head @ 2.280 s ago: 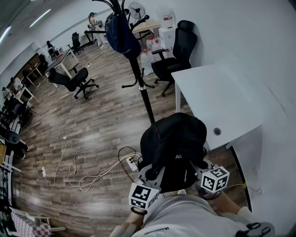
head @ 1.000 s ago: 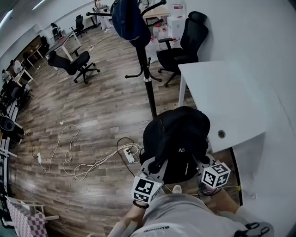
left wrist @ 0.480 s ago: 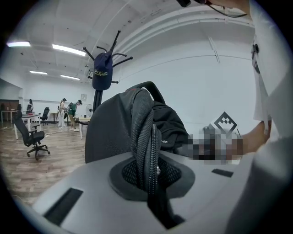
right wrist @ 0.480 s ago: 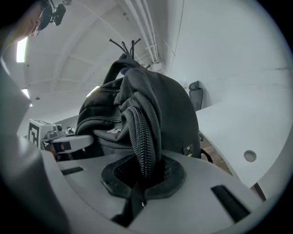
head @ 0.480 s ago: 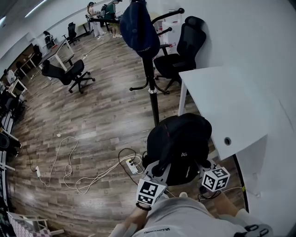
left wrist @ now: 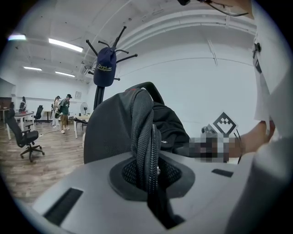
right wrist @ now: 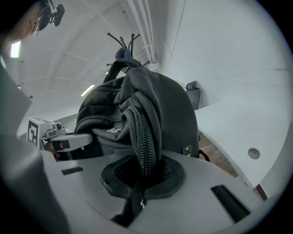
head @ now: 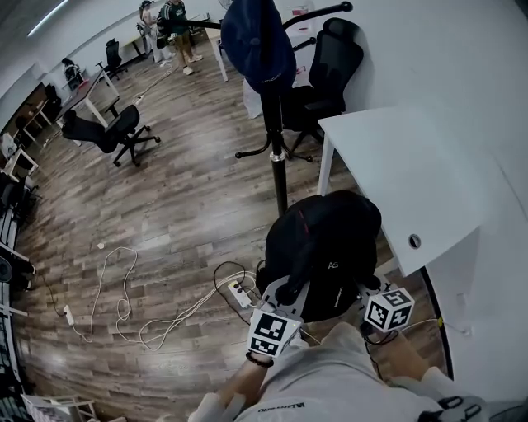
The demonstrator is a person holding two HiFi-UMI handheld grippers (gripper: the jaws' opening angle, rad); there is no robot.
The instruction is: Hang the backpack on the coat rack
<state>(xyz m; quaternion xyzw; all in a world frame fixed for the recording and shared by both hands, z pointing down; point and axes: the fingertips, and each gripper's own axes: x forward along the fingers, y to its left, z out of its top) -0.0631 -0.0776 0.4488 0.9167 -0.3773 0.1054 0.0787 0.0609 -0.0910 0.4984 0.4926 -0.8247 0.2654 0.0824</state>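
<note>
We hold the black, rounded fabric backpack point(head: 326, 247) off the floor, just before the metal coat rack point(head: 279, 157), seemingly upright. Our left gripper point(left wrist: 147, 176) and right gripper point(right wrist: 142, 176) each clamp a ribbed mesh strap point(left wrist: 142, 132).

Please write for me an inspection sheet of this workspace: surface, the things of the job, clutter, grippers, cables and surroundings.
Surface: wooden floor; a white table at the right.
Job's things: black backpack held up in front of the person, not yet hung; coat rack stands just beyond it, with a dark blue cap on it.
Clutter: nothing seen beyond the cables.
Grippers: left gripper and right gripper each shut on a strap of the backpack.
Cables: white cables and a power strip loose on the floor, left of the backpack.
Surroundings: office chairs, people far back.
</note>
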